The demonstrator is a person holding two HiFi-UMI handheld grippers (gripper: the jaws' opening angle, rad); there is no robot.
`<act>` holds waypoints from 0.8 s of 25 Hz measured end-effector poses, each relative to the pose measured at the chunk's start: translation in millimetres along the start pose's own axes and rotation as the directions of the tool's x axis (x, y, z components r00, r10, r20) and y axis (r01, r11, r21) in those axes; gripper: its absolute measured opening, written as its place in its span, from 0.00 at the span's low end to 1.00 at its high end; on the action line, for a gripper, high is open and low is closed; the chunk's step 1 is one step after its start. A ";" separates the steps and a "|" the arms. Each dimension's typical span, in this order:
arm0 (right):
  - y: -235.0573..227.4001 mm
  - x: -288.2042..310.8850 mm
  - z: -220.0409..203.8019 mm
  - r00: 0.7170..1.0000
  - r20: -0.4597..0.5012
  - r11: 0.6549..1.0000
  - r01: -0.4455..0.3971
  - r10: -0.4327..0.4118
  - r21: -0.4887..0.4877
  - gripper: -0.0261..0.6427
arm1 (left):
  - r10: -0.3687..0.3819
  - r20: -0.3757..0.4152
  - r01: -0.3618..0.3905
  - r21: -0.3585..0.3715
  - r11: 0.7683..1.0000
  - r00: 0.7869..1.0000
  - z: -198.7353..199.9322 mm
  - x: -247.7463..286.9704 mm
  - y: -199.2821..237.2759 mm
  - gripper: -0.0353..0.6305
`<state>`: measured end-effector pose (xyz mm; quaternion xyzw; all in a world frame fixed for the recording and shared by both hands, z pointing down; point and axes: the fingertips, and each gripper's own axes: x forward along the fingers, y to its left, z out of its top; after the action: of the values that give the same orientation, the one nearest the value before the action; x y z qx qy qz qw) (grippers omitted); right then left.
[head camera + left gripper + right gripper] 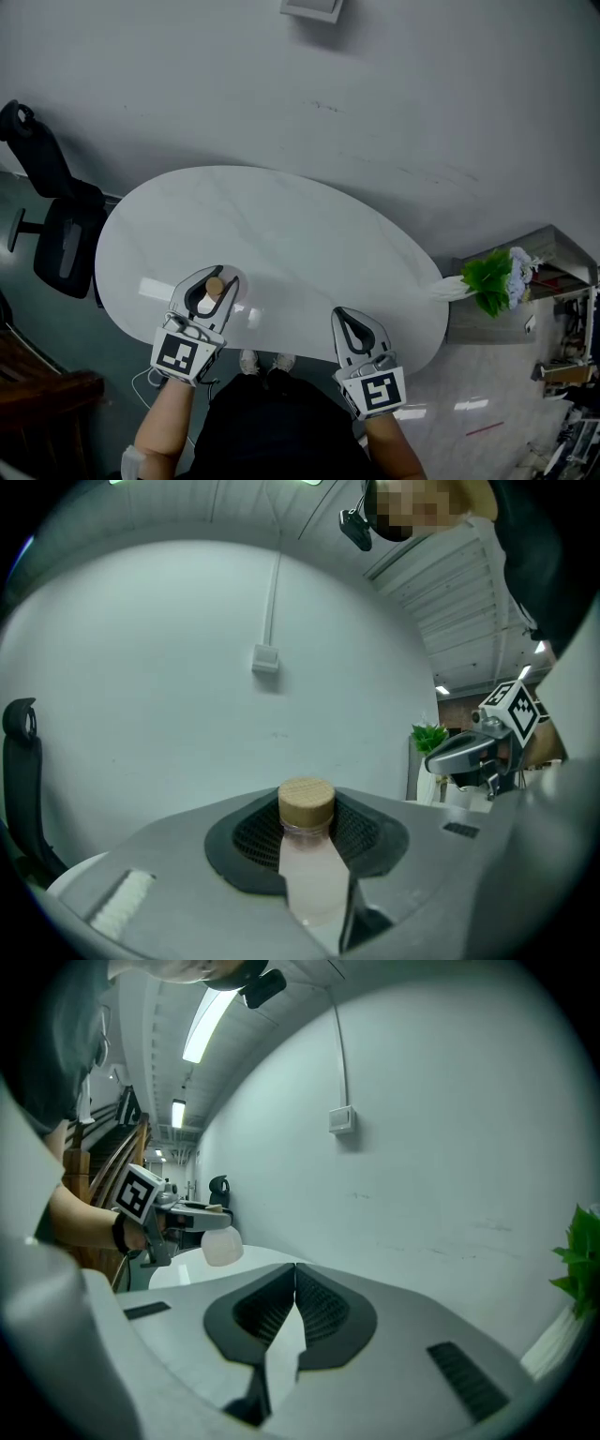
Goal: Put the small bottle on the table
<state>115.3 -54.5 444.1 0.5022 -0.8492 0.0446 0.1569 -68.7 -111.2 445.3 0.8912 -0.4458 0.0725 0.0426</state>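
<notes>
- Black office chair [61, 234] stands outboard of the left gripper [208, 281]; a green plant in a white vase [489, 277] stands outboard of the right gripper [295, 1283].
- Left gripper: jaws clamp the small tan-capped bottle of pale pink liquid [309, 874], upright, above the white oval table [281, 225].
- Right gripper: jaws together, empty.

The small bottle [309, 878] is clear plastic, filled with pale pinkish-white liquid and closed with a round tan cap. It stands upright, clamped between the jaws of the left tongs [214, 278], over the near left part of the white oval bench [300, 234]. Whether its base touches the bench is unclear.
</notes>
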 end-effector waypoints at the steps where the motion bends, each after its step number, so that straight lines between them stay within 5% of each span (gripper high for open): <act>1: 2.1 -0.3 -2.4 1.000 0.003 1.000 -0.010 0.010 -0.001 0.05 | -0.001 -0.001 0.001 0.006 1.000 1.000 -3.5 4.3 2.1 0.23; 20: -4.9 -5.7 -23.8 0.997 -0.073 0.999 0.040 -0.039 0.011 0.05 | -0.056 -0.085 0.058 0.019 0.998 0.995 -82.6 70.7 14.6 0.23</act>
<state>127.4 -46.6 464.4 0.5180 -0.8326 0.0651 0.1852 -46.1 -164.1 538.7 0.9002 -0.4170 0.1137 0.0539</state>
